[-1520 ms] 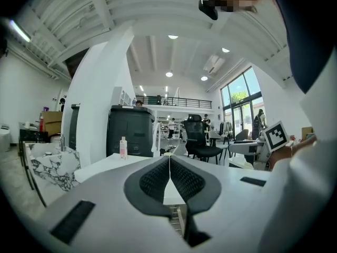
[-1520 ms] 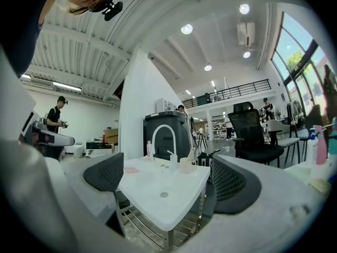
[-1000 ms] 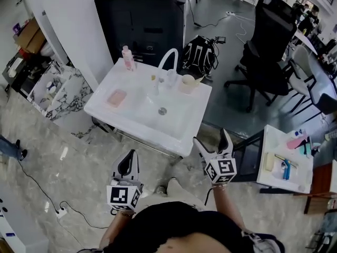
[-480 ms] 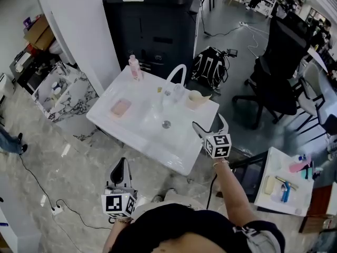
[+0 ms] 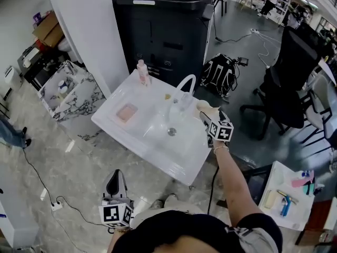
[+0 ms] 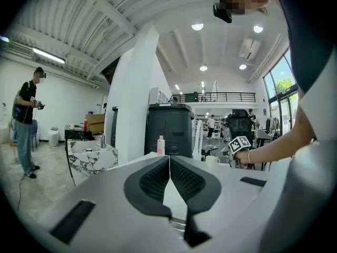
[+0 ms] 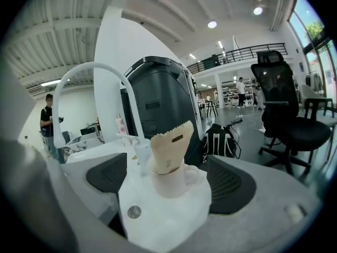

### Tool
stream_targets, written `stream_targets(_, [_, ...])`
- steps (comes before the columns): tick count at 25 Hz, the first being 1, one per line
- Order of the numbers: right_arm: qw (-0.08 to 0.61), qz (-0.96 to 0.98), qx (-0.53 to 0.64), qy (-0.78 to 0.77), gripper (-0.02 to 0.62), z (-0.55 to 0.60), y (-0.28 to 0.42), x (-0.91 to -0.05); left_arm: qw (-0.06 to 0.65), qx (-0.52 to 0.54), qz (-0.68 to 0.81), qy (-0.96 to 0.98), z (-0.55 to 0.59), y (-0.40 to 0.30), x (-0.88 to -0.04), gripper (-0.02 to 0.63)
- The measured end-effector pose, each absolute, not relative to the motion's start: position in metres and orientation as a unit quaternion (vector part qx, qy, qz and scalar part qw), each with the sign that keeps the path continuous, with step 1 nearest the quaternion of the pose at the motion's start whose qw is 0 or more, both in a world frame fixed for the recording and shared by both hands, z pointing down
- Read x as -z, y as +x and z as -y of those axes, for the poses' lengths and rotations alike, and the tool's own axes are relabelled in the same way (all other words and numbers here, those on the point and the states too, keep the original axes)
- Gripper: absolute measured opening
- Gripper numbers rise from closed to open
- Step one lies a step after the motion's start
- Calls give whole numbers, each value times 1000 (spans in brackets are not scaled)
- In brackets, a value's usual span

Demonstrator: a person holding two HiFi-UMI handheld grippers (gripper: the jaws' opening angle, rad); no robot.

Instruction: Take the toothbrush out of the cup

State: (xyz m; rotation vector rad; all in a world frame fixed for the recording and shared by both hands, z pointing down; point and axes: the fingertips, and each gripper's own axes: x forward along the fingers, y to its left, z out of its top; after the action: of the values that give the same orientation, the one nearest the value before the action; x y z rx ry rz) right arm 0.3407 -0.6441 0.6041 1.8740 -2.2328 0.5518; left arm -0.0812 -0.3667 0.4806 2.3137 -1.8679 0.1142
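A cream cup (image 7: 169,182) stands on the back right corner of the white sink (image 5: 158,141). In it stands the toothbrush in a beige paper sleeve with a zigzag top (image 7: 171,145). My right gripper (image 7: 168,186) has its dark pads (image 7: 231,186) on either side of the cup and clear of it, and its jaws are closing. In the head view the right gripper (image 5: 209,116) reaches the cup (image 5: 205,108) from the front. My left gripper (image 6: 169,177) is shut on nothing. It hangs low in front of the sink, left gripper (image 5: 116,175).
A white arched faucet (image 5: 184,86), a clear glass (image 5: 181,103), a pink bottle (image 5: 141,71) and a pink soap dish (image 5: 126,112) sit on the sink. Behind stand a black cabinet (image 5: 163,30), a backpack (image 5: 221,73) and an office chair (image 5: 287,83).
My right gripper has gone forward from the sink's front edge to the cup at the back right. The left gripper has stayed low in front of the sink, still shut.
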Motion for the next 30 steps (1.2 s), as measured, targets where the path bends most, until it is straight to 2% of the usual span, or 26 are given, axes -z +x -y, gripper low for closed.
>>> stream_targets(4, [93,744,-189,634,391,662,343,-606,89,-44,632,769,367,-84,-479,5])
stream_targets(5, [98,742,-189,636,346,665,344,-608,90,-44,633,768,367,-84,-479,5])
stream_targets(7, [103,734,-191,643,212,668,347,-612,89,-44,634,767,366,-84,-483,5])
stream_targets(12, [82,729,-207,647,41,672,354,-611,90,-33,638,764,364,-85,-482,5])
stream_targets(20, [91,748,-174,635,35,669,353,-587,94,-35,640,762,357,-88,-490,5])
stream_targets(30, [35,752,-148,642,34,647,369,-537,87,-36,617,781,361,-73,-492,5])
